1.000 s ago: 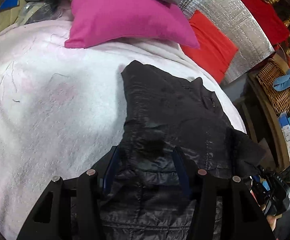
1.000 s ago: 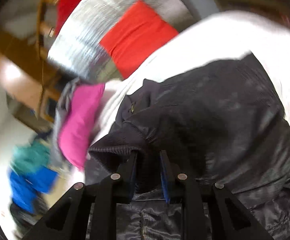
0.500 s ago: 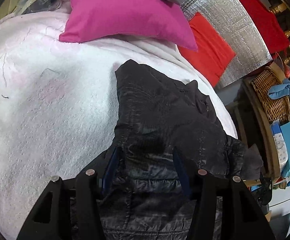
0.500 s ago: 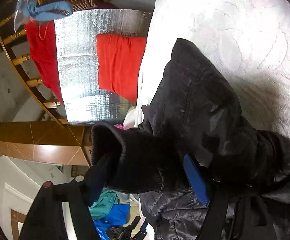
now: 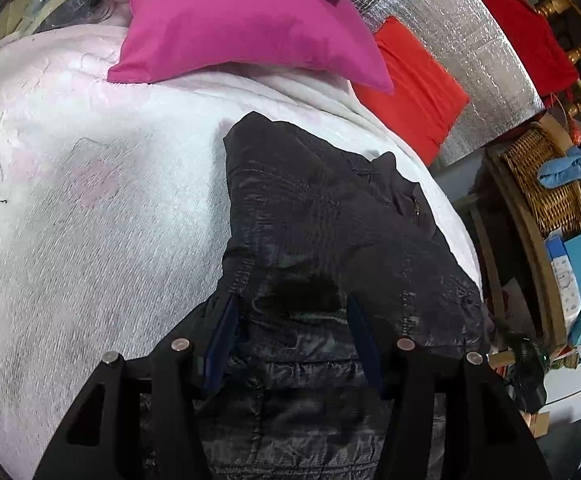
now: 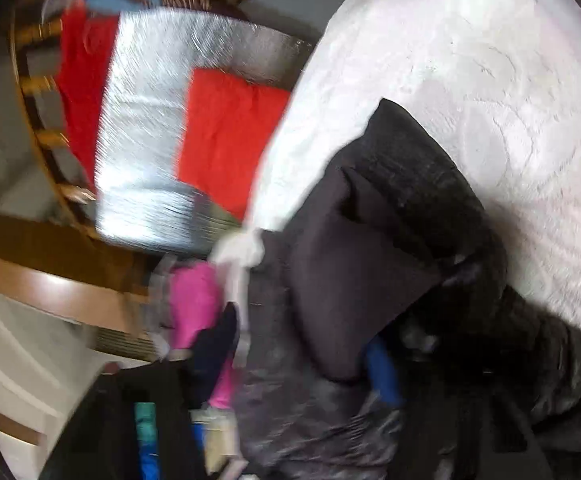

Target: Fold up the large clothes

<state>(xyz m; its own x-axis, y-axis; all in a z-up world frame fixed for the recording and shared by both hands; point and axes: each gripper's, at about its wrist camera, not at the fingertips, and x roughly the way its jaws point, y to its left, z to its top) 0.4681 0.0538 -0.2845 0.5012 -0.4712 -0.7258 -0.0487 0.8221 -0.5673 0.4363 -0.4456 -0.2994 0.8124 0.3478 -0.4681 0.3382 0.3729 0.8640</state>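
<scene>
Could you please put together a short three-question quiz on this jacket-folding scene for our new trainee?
1. True or false: the black jacket lies on the white blanket.
2. Which cushion sits nearest the jacket's far tip in the left wrist view? A) pink cushion B) green cushion C) striped cushion
3. Fill in: between the fingers of the left gripper lies a bunched part of the ____.

Key:
1. True.
2. A; the red cushion leans further right, against the silver foil panel.
3. Jacket. The right gripper also has dark jacket fabric between its fingers, its jaws having just been closing.
</scene>
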